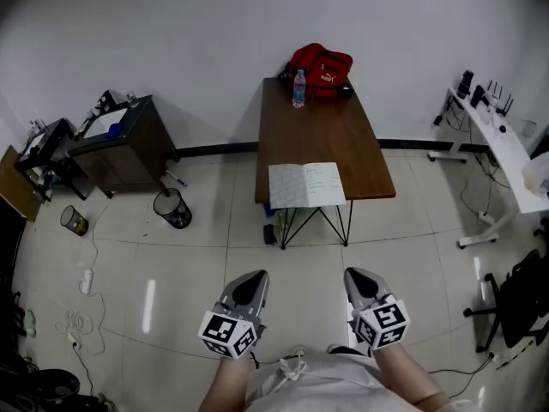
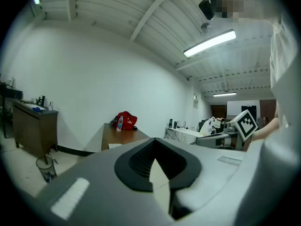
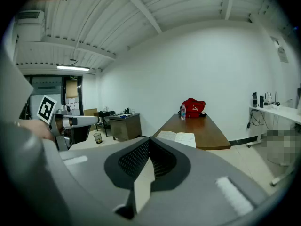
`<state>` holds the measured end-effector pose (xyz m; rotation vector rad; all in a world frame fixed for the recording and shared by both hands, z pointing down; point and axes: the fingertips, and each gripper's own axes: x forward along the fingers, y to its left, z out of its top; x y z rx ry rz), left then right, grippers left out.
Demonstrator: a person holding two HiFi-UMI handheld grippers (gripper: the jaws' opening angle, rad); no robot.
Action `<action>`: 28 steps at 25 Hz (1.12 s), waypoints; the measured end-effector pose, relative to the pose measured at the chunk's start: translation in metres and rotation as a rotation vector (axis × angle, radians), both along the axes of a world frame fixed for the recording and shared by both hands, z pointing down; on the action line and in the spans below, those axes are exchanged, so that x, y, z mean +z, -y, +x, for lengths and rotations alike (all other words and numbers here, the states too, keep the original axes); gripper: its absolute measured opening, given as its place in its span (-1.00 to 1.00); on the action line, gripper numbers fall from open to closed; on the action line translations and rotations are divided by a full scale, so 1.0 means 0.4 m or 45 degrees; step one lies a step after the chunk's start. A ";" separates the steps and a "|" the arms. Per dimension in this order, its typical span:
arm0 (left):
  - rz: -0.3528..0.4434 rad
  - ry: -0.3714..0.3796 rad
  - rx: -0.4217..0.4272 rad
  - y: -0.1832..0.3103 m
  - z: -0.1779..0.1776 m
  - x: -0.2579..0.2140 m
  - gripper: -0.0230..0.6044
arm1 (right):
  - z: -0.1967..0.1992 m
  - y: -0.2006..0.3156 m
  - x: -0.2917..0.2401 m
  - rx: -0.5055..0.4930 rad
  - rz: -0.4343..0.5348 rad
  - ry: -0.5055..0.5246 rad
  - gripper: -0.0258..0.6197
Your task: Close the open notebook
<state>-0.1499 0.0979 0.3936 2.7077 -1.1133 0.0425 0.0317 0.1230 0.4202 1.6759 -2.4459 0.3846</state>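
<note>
The approach has not yet begun in earnest: the person stands on the floor well short of the desk (image 1: 322, 131), with both grippers held close to the body and pointed roughly toward it. The open notebook (image 1: 306, 184) lies flat at the desk's near end, its two pages spread either side of the spine. A water bottle (image 1: 298, 88) and a red bag (image 1: 320, 65) sit at the desk's far end, well apart from it.

The left gripper (image 1: 250, 288) has its fingers pressed together with nothing between them. The right gripper (image 1: 364, 283) looks the same in its own view, fingers meeting along one seam and empty.

As I judge it, the next move calls for coming up to the desk's near end, then getting a finger under the outer edge of one half of the notebook and folding that half over the spine onto the other.

Whether the notebook's near edge stops at the desk's edge or slightly overhangs it cannot be told. The writing on the pages is too small to read, and the cover is hidden beneath them. In the left gripper view only a pale sliver of the notebook shows above the gripper's body.
</note>
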 end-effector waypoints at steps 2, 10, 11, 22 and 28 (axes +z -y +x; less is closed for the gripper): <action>-0.018 -0.008 -0.005 -0.006 -0.026 0.008 -0.91 | -0.019 -0.003 0.005 0.004 -0.015 0.001 -0.90; -0.075 -0.037 -0.048 0.010 -0.084 0.060 -0.91 | -0.050 0.025 0.043 -0.001 -0.061 -0.017 -0.90; -0.080 -0.038 -0.056 0.020 -0.086 0.066 -0.91 | -0.050 0.034 0.047 -0.004 -0.062 -0.014 -0.90; -0.115 -0.017 -0.090 0.207 -0.006 0.097 -0.91 | 0.025 0.243 0.076 -0.043 -0.060 0.031 -0.90; -0.137 -0.037 -0.093 0.393 0.103 0.099 -0.91 | 0.120 0.412 0.099 -0.074 -0.092 0.032 -0.90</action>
